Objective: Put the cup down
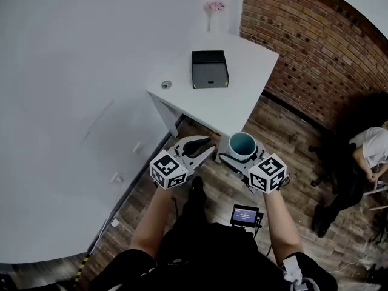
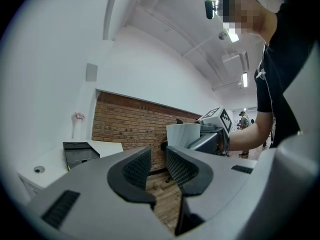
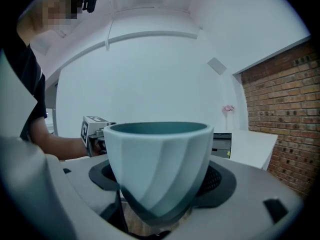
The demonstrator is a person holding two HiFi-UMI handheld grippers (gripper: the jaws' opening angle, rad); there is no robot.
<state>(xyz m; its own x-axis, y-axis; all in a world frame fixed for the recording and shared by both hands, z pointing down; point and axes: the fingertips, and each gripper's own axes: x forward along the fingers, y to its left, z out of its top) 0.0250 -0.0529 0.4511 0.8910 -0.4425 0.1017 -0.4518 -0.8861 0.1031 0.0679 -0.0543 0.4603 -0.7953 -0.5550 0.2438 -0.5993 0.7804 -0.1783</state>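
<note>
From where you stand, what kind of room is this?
Likely an office or studio, though I can't be sure: a plain white table, an exposed brick wall and a wood plank floor.

In the right gripper view the pale ribbed cup (image 3: 159, 159), teal inside, fills the space between the right gripper (image 3: 160, 196)'s jaws. Its base sinks out of sight behind the dark pads. It also covers the left part of the black box (image 3: 221, 144) at three o'clock from it.

In the head view the cup hides those jaws' pads. A seated person in a white top (image 1: 371, 150) at three o'clock is cut off by the edge. The small round grey thing (image 1: 166, 85) on the white table (image 1: 242, 96) is too small to identify. So is the pink thing (image 1: 214, 6) at twelve o'clock. The print on the small lit screen (image 1: 245, 214) at six o'clock cannot be read.
</note>
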